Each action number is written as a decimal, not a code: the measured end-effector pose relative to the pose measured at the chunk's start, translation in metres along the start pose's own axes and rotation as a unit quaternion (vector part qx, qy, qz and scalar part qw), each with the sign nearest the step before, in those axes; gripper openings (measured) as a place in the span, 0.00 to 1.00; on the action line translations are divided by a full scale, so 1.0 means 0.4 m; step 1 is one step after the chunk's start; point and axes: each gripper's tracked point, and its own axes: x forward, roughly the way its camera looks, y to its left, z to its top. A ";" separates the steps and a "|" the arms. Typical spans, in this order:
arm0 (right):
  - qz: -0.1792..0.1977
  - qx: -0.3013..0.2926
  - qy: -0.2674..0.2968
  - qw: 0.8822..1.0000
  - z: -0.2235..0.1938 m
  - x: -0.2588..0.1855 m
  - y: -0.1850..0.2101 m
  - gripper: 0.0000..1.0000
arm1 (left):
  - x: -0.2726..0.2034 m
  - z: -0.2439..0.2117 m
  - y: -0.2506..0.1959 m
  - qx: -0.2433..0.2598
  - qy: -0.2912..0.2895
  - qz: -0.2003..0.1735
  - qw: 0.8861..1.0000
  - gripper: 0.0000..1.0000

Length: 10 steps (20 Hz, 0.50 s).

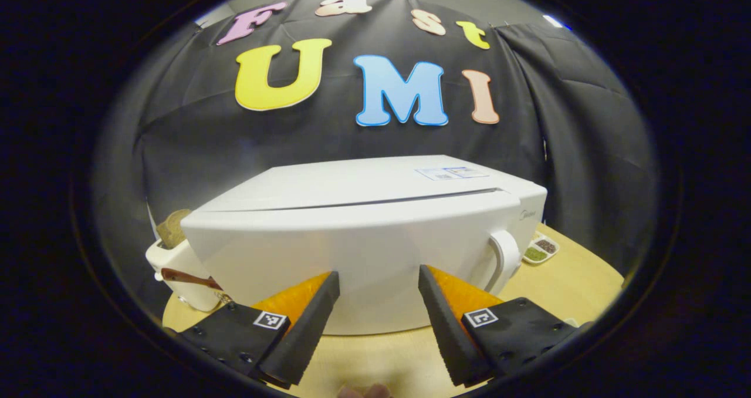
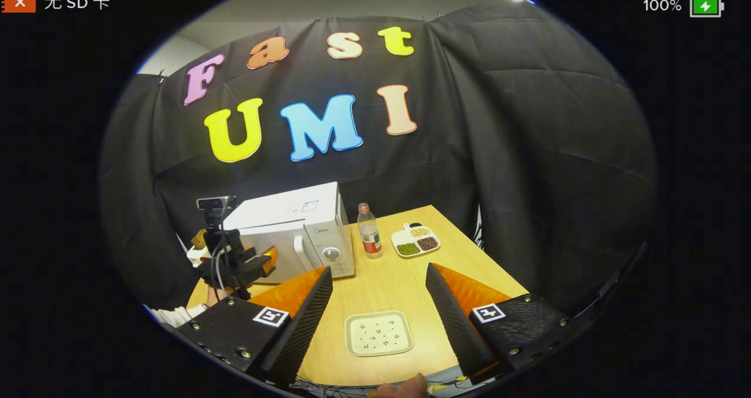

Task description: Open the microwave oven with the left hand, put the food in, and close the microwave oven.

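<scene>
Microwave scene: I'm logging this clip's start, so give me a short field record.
microwave: white, door shut, handle at its right
left claw: open, facing the door, holding nothing
right claw: open, above the table
plate: square, pale, speckled, on the table
bottle: upright beside the microwave
divided dish: holds grains, right of the bottle

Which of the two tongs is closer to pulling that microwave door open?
The left tongs: they hover open right at the closed microwave, near its door handle. The right tongs hang open farther back, over the square plate.
</scene>
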 end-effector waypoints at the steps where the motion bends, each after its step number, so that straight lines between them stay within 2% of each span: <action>1: -0.001 -0.001 -0.003 1.000 0.001 -0.012 0.000 0.98 | 0.001 0.000 -0.001 -0.005 0.000 0.001 1.000 0.94; 3: -0.001 -0.002 -0.008 1.000 -0.001 -0.040 0.001 0.98 | 0.000 0.006 -0.004 -0.027 -0.007 -0.002 1.000 0.95; 7: -0.006 -0.011 -0.011 1.000 -0.018 -0.087 -0.008 0.98 | 0.004 0.003 -0.002 -0.025 -0.006 -0.009 1.000 0.95; 10: -0.008 -0.004 -0.012 1.000 -0.024 -0.114 -0.016 0.98 | 0.006 0.004 0.001 -0.032 -0.002 0.003 0.999 0.95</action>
